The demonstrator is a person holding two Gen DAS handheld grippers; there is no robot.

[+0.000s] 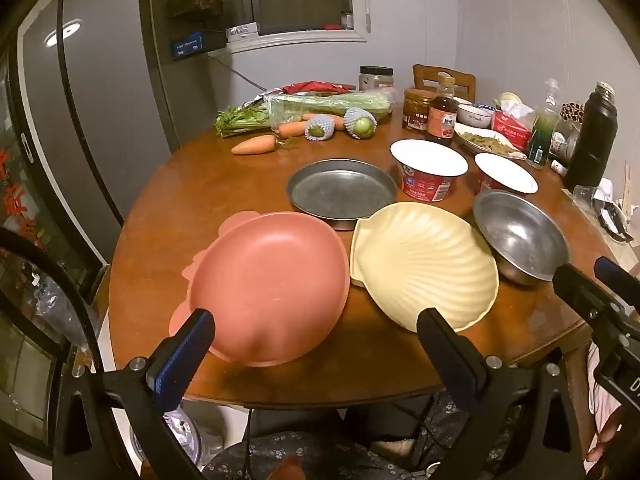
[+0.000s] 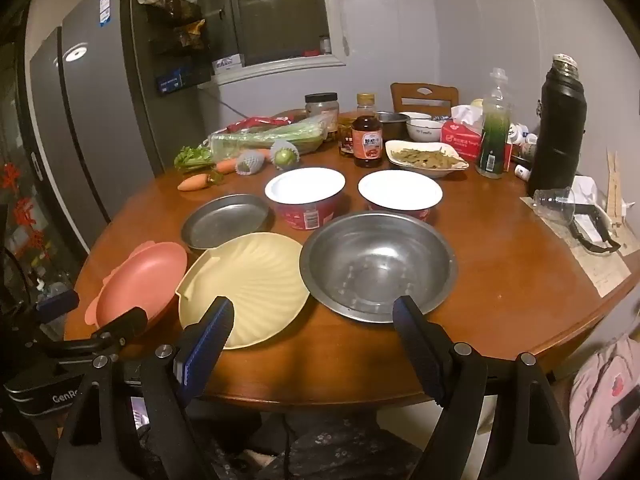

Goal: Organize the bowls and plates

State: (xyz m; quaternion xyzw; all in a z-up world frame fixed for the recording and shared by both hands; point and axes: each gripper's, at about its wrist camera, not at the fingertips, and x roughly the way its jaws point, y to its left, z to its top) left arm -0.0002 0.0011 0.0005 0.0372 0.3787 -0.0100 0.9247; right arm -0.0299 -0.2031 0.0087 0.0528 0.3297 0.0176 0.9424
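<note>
Left wrist view has the left gripper (image 1: 316,332) spread wide and holding nothing, poised above the near edge of the round wooden table (image 1: 172,216). Between its fingers at 12 o'clock sits the pink plastic bowl (image 1: 268,284). Touching that bowl at 1 o'clock is the cream shell-shaped plate (image 1: 424,264), and the steel bowl (image 1: 520,236) lies just beside the plate at 2 o'clock. Behind them at 12 o'clock rests the flat metal pan (image 1: 340,192), with two red instant-noodle cups (image 1: 428,172) to its right.

Right wrist view shows the right gripper (image 2: 314,320) equally wide apart and empty, near the table edge. Its left finger overlaps the shell plate's rim in the picture; I cannot tell whether they touch. Its right finger stands at the steel bowl's near rim. The left gripper appears at 9 o'clock beside the pink bowl. Far back stand carrots (image 2: 196,181), a sauce bottle (image 2: 367,136) and a black thermos (image 2: 560,124).
</note>
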